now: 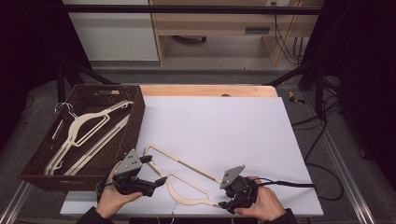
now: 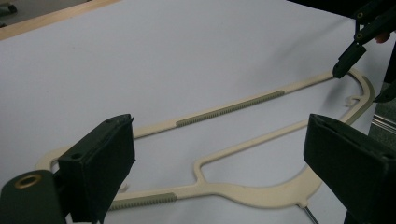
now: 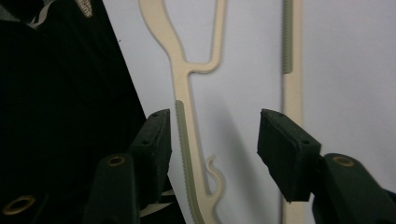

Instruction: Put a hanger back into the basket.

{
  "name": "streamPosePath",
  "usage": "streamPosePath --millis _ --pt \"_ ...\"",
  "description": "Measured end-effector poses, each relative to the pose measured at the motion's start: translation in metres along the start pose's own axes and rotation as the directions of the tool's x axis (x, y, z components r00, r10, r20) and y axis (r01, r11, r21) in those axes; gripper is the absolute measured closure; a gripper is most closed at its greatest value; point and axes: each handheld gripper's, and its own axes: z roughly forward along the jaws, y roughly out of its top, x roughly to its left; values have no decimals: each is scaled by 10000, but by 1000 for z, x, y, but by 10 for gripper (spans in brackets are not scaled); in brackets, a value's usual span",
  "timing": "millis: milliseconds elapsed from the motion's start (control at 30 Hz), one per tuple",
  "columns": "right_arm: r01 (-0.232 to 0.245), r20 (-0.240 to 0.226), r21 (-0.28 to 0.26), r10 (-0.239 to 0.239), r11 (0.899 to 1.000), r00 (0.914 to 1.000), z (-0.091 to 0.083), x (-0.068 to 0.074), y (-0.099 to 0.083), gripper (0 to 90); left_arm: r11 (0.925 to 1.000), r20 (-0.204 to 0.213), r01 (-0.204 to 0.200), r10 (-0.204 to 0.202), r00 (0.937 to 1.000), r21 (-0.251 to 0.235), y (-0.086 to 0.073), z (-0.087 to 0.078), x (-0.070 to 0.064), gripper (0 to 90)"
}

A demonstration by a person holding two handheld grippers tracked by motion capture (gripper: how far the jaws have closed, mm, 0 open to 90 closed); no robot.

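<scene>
A cream hanger (image 1: 184, 173) lies flat on the white desk (image 1: 224, 130) in the lower centre of the high view, its long bar running from centre-left down toward the lower right. The left hand-held gripper (image 1: 156, 170), at the lower left of that view, has its jaws spread apart and empty, placed at the hanger's left end; in the left gripper view the hanger (image 2: 243, 154) stretches across the frame between and beyond the two black jaws, without touching them. The right hand-held gripper (image 1: 223, 196), at the lower right of the high view, sits at the hanger's opposite end with its jaws likewise apart. In the right gripper view the hanger's (image 3: 187, 116) ribbed arm passes just beside the left jaw, and the straight bar runs close by the right jaw; neither jaw closes on it. A dark woven basket (image 1: 135, 119) occupies the left of the high view, holding two further hangers (image 1: 86, 128).
</scene>
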Motion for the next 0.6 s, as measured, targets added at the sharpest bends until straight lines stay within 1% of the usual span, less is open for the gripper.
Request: streamPosePath --millis 33,67,133,167,267,300,433,467,533,600 --pt "2 -111 49 -1 10000 9999 2 0 1 473 10000 -2 -17 17 10000 25 0 1 0 85" --pt "-115 -222 128 118 9999 9997 6 1 1 492 10000 -17 -22 23 10000 27 -1 1 0 85" --pt "-23 -247 274 30 9996 9997 12 1 1 527 10000 -21 11 -11 10000 54 -2 2 1 86" --pt "225 -284 319 -216 9992 9994 15 1 1 535 10000 -24 -9 9 10000 92 -2 2 1 87" --pt "477 -212 448 -468 9979 9987 22 3 0 568 9999 -51 -4 4 10000 151 -4 3 1 89" --pt "468 -217 429 -459 9980 9987 24 4 -1 586 9998 -58 4 -3 10000 175 -4 3 1 89" --pt "622 -257 461 -611 9970 9978 28 6 -2 643 9998 -45 -3 4 10000 175 -4 4 2 90" --pt "782 -268 513 -769 9956 9967 29 6 -3 658 9998 -37 -3 3 10000 180 -4 4 1 91" --pt "724 -281 436 -712 9964 9971 29 7 -4 680 9998 -18 -18 18 10000 198 -5 5 1 91" --pt "872 -262 476 -860 9951 9959 29 8 -4 691 9997 4 -39 39 10000 222 -5 5 1 92"
